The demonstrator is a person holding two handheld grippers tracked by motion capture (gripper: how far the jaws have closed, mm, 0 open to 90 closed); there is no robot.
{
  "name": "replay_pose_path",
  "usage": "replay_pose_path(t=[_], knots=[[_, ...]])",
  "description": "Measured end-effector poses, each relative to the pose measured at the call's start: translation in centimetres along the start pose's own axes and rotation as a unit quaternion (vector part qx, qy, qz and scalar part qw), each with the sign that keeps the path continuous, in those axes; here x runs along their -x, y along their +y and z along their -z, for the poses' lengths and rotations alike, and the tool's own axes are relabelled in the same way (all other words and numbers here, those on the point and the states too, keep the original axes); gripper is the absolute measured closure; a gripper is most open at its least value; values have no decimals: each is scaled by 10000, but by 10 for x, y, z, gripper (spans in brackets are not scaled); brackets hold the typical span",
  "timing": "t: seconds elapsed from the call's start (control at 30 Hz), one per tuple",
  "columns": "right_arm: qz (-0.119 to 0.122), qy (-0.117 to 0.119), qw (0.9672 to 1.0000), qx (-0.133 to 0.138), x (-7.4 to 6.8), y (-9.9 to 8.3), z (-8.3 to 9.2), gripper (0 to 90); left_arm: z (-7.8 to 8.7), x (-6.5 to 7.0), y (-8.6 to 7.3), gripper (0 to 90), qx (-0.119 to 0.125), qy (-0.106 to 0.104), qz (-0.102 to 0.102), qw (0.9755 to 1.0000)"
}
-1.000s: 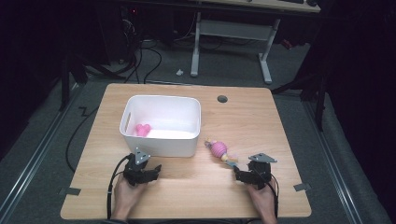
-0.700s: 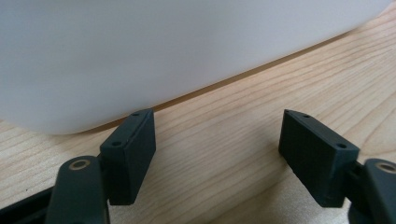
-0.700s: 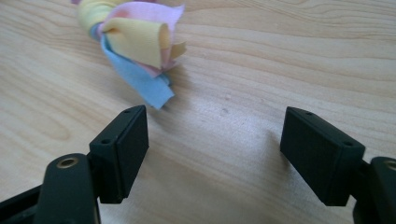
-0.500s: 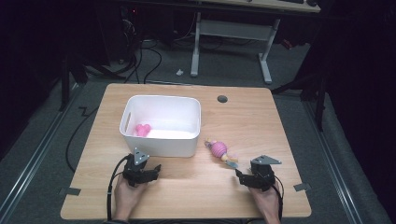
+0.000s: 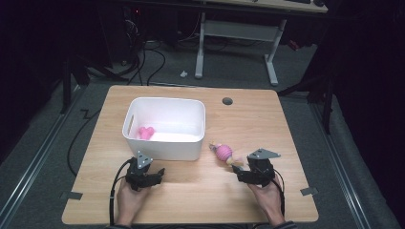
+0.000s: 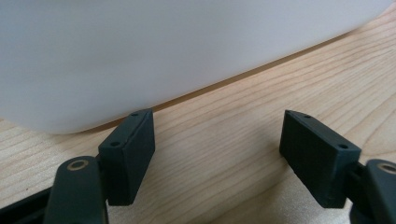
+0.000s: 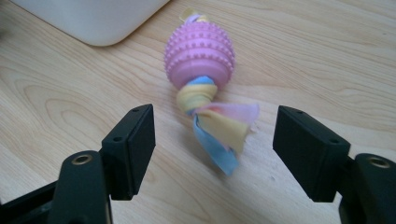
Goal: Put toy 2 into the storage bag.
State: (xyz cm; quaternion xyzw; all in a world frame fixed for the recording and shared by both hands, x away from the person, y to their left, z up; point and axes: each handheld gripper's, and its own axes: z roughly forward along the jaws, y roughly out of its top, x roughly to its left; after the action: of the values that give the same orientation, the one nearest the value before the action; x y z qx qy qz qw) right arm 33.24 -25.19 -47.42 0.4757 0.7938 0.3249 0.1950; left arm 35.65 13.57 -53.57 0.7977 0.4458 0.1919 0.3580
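Lifted a little since the earlier frame, the right gripper (image 7: 215,135) has just been drawing its jaws inward; they stand apart on either side of the cloth tail of the pink knobbly toy (image 7: 200,55), not pressing it. That toy lies on the wooden table (image 5: 286,124), just right of the white bin (image 5: 165,107). Left gripper (image 6: 217,144) kept its place, jaws wide with nothing between them, just before the bin's near wall. Inside the bin, at its left, lies a small pink thing (image 5: 146,132).
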Motion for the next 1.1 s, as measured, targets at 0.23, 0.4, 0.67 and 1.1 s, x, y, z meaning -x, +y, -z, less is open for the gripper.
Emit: replay_pose_path(t=[0.23, 0.4, 0.67, 1.1], knots=[[90, 3, 9997, -216, -1, 26, -15, 288, 0, 0, 0, 271, 1, 0, 2, 10000], [148, -45, 9991, -396, -4, 36, -27, 261, 0, 0, 0, 271, -1, -1, 3, 10000], [123, 7, 9988, -470, -5, 45, -42, 256, 0, 0, 0, 271, 1, -1, 3, 10000], [131, 76, 9972, -726, -8, 51, -68, 253, 0, 0, 0, 271, 1, -4, 7, 10000]])
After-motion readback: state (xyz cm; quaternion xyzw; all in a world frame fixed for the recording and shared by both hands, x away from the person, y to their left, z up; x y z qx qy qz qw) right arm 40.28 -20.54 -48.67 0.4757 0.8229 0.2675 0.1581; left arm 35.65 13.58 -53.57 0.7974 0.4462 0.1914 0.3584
